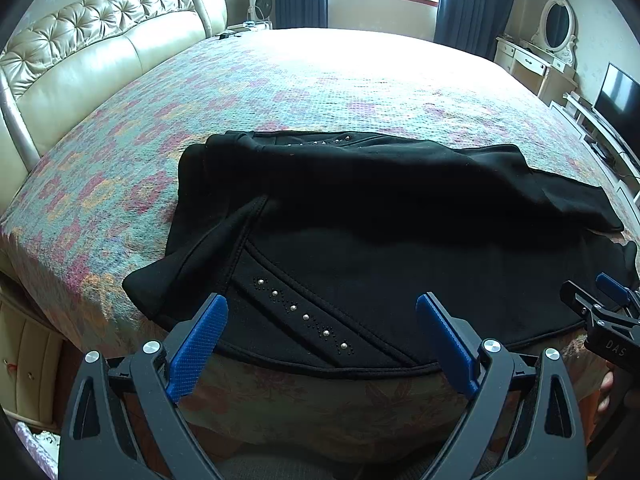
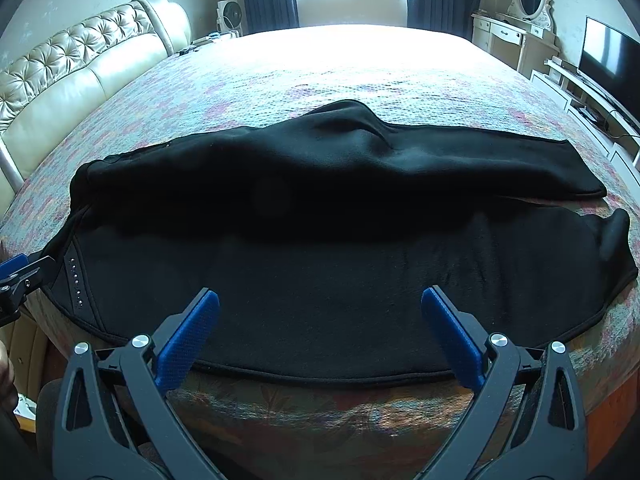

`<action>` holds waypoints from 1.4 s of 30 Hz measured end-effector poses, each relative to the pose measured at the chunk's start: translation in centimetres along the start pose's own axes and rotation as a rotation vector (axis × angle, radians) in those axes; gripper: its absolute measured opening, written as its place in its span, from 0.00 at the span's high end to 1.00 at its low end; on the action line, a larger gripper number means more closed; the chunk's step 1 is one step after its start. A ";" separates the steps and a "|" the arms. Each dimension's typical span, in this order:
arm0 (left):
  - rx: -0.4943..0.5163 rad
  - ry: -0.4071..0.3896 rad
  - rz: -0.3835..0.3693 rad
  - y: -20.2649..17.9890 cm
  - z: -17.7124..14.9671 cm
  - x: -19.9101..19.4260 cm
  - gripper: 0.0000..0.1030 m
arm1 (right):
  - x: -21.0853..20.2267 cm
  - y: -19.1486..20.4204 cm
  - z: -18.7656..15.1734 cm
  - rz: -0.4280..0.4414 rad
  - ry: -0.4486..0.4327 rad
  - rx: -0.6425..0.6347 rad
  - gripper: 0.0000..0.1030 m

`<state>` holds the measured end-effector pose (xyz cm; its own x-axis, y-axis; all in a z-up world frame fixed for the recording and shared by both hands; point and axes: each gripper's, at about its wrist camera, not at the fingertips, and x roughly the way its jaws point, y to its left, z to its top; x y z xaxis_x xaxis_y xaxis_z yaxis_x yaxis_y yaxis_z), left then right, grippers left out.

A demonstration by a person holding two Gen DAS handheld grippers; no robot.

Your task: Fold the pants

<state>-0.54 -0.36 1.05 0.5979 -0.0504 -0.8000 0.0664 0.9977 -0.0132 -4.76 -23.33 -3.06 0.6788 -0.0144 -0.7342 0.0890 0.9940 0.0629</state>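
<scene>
Left wrist view: black pants spread sideways along near bed edge, within reach. Left gripper, right gripper: both tongs wide apart, gripping nothing, poised at hem.

Bed surface beyond the black pants is left bare up to the far edge; passage is open there. Left side is blocked by the tufted headboard. Right side is bounded by a dresser and TV. Near edge is covered by the pants.
</scene>
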 end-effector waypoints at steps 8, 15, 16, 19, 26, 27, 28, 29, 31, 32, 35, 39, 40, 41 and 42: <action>-0.001 -0.002 -0.001 -0.1 0.0 0.0 0.08 | 0.1 0.1 -0.1 -0.001 0.002 -0.002 0.02; -0.003 -0.002 -0.004 0.0 0.0 -0.1 0.08 | 0.1 0.2 -0.1 -0.001 0.002 -0.009 0.02; -0.004 -0.002 -0.006 0.0 0.0 -0.1 0.08 | 0.1 0.2 -0.2 0.001 0.001 -0.011 0.02; -0.003 -0.001 -0.006 0.0 0.0 -0.1 0.08 | 0.0 0.3 -0.1 0.012 0.006 -0.016 0.02; 0.006 -0.005 -0.009 0.0 0.1 -0.2 0.08 | -1.1 -1.5 1.1 0.123 0.023 0.043 0.02; 0.016 -0.009 -0.006 -0.1 0.2 -0.3 0.08 | -1.5 -2.2 1.5 0.138 0.019 0.056 0.02; 0.026 -0.013 -0.002 -0.2 0.2 -0.3 0.08 | -2.0 -3.0 1.8 0.153 0.014 0.069 0.02; 0.037 -0.017 -0.002 -0.2 0.2 -0.3 0.08 | -2.5 -4.2 2.2 0.170 0.006 0.085 0.02; 0.053 -0.018 -0.006 -0.3 0.2 -0.2 0.08 | -3.7 -7.3 2.7 0.206 -0.010 0.131 0.02; 0.059 -0.016 -0.006 -0.3 0.2 -0.2 0.08 | -4.2 -9.0 2.8 0.219 -0.017 0.159 0.02; 0.060 0.004 -0.017 -0.4 0.2 0.2 0.08 | -5.5 -16.4 2.3 0.241 -0.046 0.291 0.02; 0.054 0.030 -0.035 -0.3 0.2 0.7 0.08 | -6.2 -29.5 -1.4 0.305 -0.108 0.654 0.02; 0.054 0.034 -0.039 -0.3 0.2 0.7 0.08 | -6.3 -32.4 -2.7 0.314 -0.134 0.743 0.02; 0.051 0.037 -0.042 -0.2 0.2 0.8 0.08 | -6.4 -35.0 -4.1 0.322 -0.171 0.829 0.02; 0.047 0.037 -0.043 -0.2 0.2 0.8 0.08 | -6.4 -37.4 -5.5 0.318 -0.205 0.914 0.02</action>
<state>0.08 -0.61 0.52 0.5638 -0.0905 -0.8210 0.1295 0.9914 -0.0203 -16.49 -59.81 -4.41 0.8741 0.1348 -0.4667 0.3505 0.4904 0.7979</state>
